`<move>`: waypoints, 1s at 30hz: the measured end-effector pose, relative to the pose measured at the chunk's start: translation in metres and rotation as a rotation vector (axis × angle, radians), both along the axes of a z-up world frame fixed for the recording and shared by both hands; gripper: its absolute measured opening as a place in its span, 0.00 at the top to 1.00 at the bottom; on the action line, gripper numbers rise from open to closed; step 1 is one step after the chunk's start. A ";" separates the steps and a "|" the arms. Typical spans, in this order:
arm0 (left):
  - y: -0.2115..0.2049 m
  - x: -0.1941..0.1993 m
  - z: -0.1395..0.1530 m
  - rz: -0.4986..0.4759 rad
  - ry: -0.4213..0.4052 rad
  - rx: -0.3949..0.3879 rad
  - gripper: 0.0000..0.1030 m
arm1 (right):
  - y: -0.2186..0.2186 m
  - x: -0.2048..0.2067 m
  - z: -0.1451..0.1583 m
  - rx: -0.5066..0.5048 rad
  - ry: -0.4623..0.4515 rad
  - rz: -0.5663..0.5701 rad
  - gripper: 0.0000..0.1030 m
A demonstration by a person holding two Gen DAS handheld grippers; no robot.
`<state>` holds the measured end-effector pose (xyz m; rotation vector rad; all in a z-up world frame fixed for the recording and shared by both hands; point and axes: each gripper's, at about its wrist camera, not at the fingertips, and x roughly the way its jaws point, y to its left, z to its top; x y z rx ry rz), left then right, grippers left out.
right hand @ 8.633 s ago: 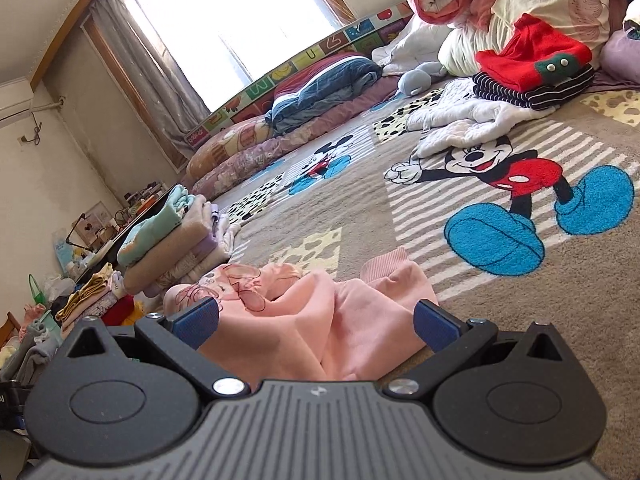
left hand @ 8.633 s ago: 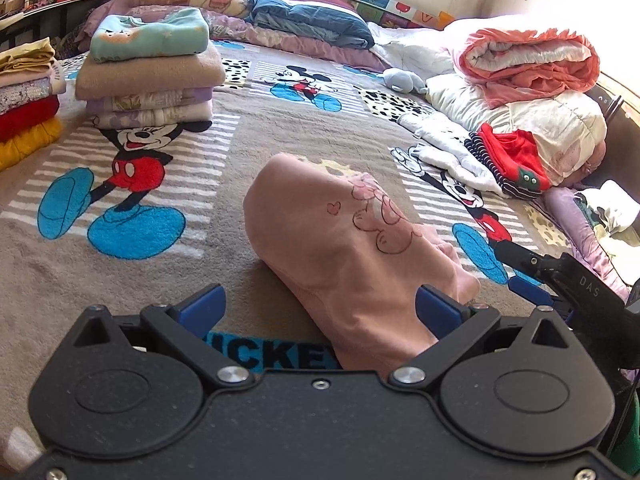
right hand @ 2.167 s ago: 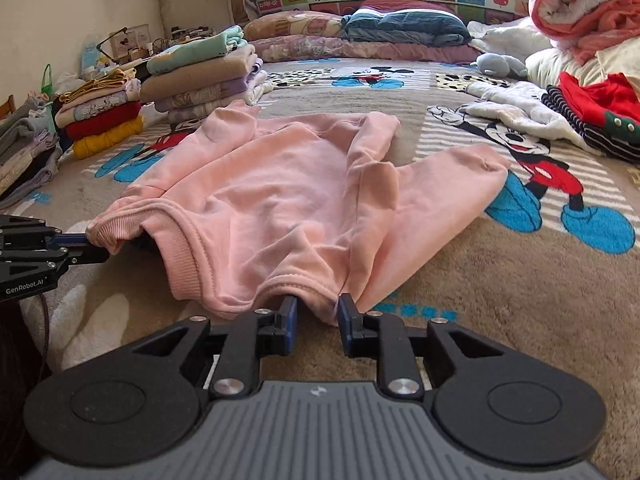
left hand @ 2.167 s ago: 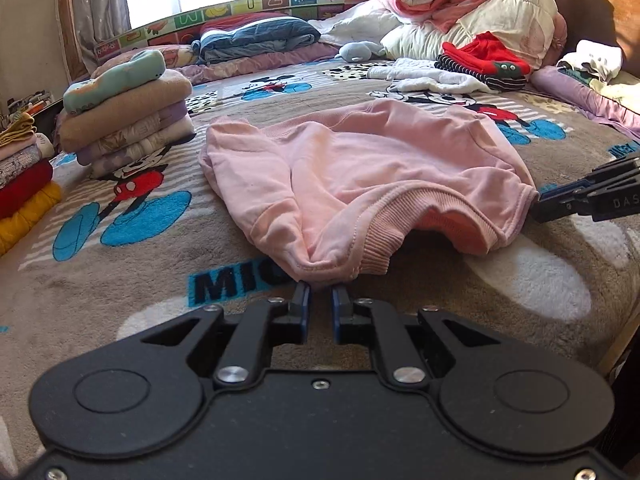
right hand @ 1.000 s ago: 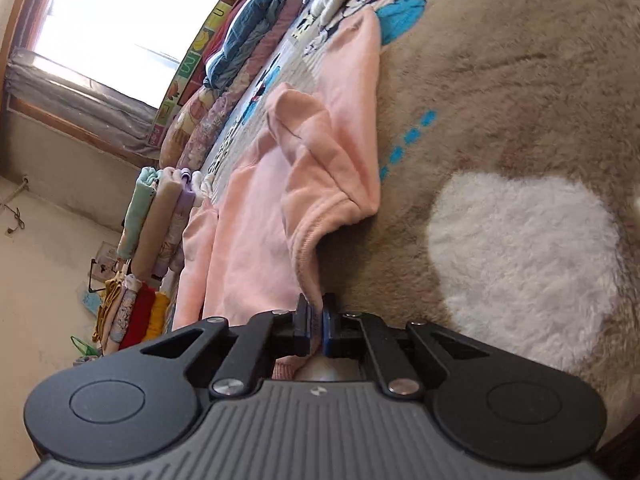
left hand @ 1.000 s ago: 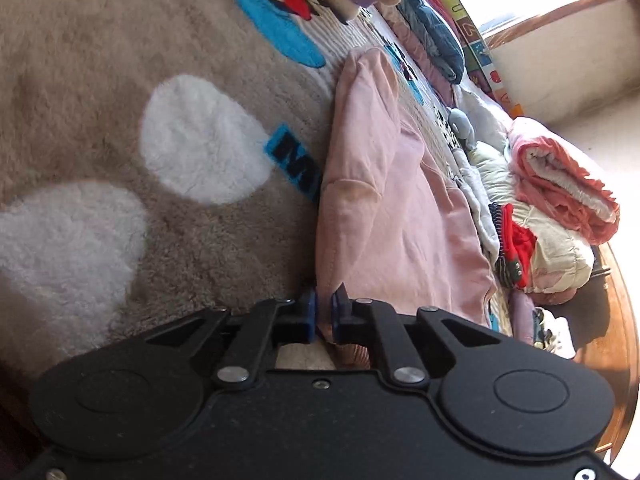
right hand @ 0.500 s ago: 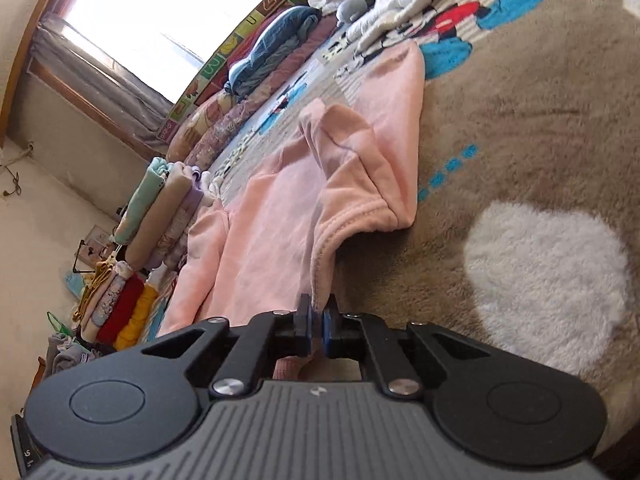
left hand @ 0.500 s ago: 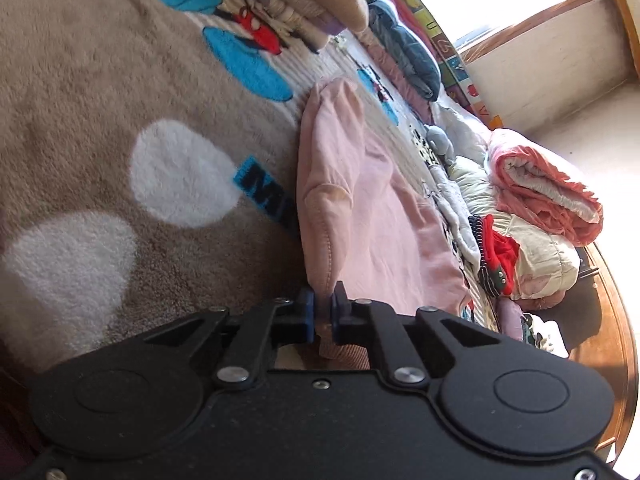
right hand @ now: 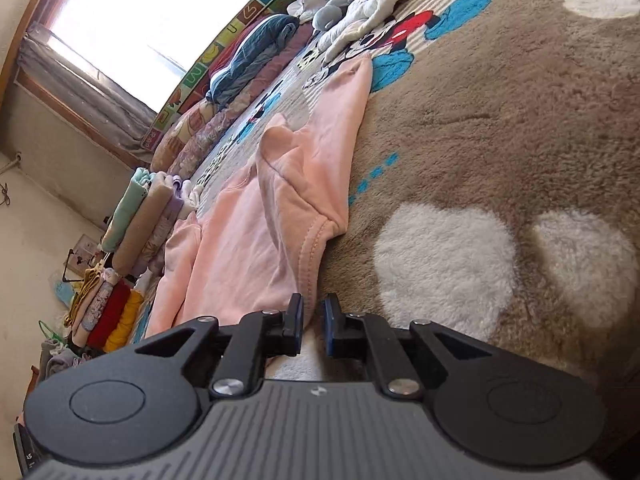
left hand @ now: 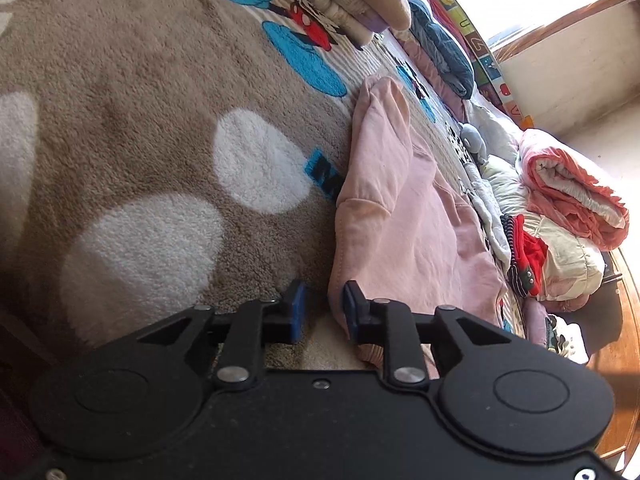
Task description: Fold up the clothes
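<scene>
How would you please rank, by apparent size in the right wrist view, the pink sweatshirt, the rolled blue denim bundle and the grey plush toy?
1. Pink sweatshirt, largest, though nearness exaggerates it.
2. Rolled blue denim bundle.
3. Grey plush toy, smallest.

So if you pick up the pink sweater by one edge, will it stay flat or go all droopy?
Probably droopy: the pink sweater already lies in soft wrinkles and bumps on the blanket. It looks light, though thick at the stitched hem. It likely won't slide much on that fuzzy surface.
</scene>
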<state>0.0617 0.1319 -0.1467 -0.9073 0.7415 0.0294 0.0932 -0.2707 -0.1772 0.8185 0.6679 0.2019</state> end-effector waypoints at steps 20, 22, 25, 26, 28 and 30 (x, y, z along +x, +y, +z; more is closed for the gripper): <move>0.026 0.027 0.010 0.078 -0.036 0.058 0.68 | 0.079 0.015 0.035 -0.234 -0.277 0.383 0.60; 0.027 0.040 0.017 0.050 -0.038 0.091 0.68 | 0.088 0.019 0.034 -0.230 -0.268 0.419 0.60; 0.025 0.069 0.034 -0.013 -0.047 0.170 0.68 | 0.093 0.027 0.027 -0.202 -0.233 0.435 0.60; 0.023 0.081 0.040 -0.042 -0.054 0.196 0.68 | 0.094 0.030 0.023 -0.189 -0.216 0.440 0.60; 0.020 0.104 0.050 -0.092 -0.065 0.253 0.68 | 0.098 0.034 0.021 -0.184 -0.209 0.443 0.59; 0.016 0.131 0.059 -0.136 -0.072 0.312 0.68 | 0.095 0.038 0.020 -0.155 -0.206 0.443 0.54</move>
